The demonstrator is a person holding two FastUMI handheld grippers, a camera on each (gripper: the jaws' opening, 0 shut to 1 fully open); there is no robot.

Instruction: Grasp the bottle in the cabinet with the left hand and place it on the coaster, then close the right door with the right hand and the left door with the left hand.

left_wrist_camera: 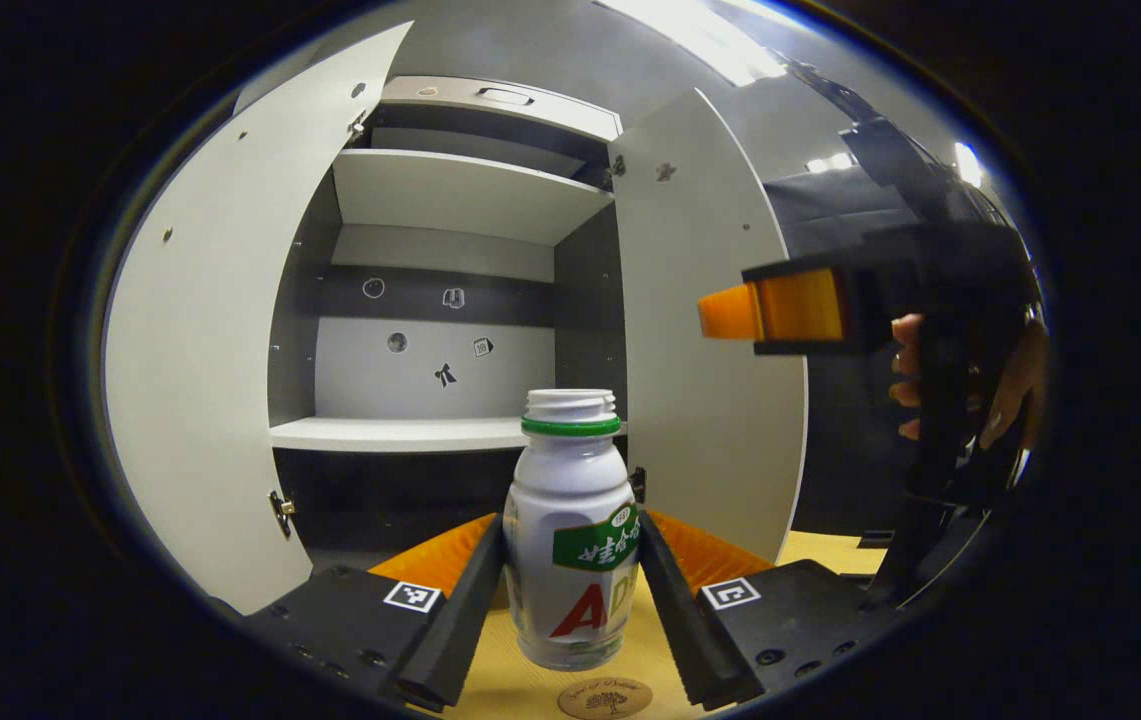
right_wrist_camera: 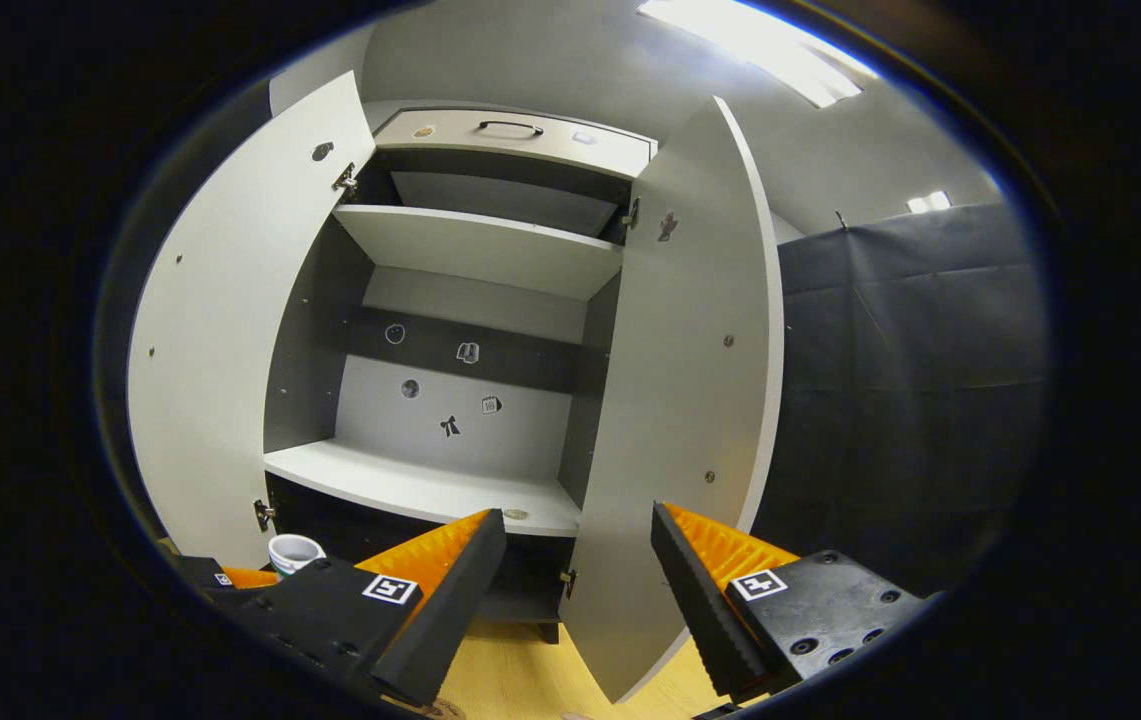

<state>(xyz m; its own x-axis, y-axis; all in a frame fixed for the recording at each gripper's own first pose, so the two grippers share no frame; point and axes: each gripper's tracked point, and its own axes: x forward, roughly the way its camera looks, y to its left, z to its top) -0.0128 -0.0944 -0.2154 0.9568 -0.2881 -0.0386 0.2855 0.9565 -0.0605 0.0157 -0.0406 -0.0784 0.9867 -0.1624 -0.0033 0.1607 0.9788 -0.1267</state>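
Observation:
A white bottle (left_wrist_camera: 570,530) with a green neck ring and no cap stands upright between my left gripper's (left_wrist_camera: 570,600) fingers, which press on both its sides. Its base is over the wooden table (left_wrist_camera: 510,690), just beyond the round coaster (left_wrist_camera: 605,698) at the view's bottom edge; whether it rests on the wood I cannot tell. The cabinet (left_wrist_camera: 450,300) is ahead with its left door (left_wrist_camera: 200,380) and right door (left_wrist_camera: 700,380) swung open. My right gripper (right_wrist_camera: 575,610) is open, pointing at the right door's (right_wrist_camera: 675,400) edge. The bottle's mouth (right_wrist_camera: 292,552) shows low on the left.
In the left gripper view the right gripper (left_wrist_camera: 730,310), held by a hand (left_wrist_camera: 915,375), hovers to the right of the open right door. The cabinet shelves (right_wrist_camera: 430,490) are bare. A dark cloth wall (right_wrist_camera: 910,380) stands to the right of the cabinet.

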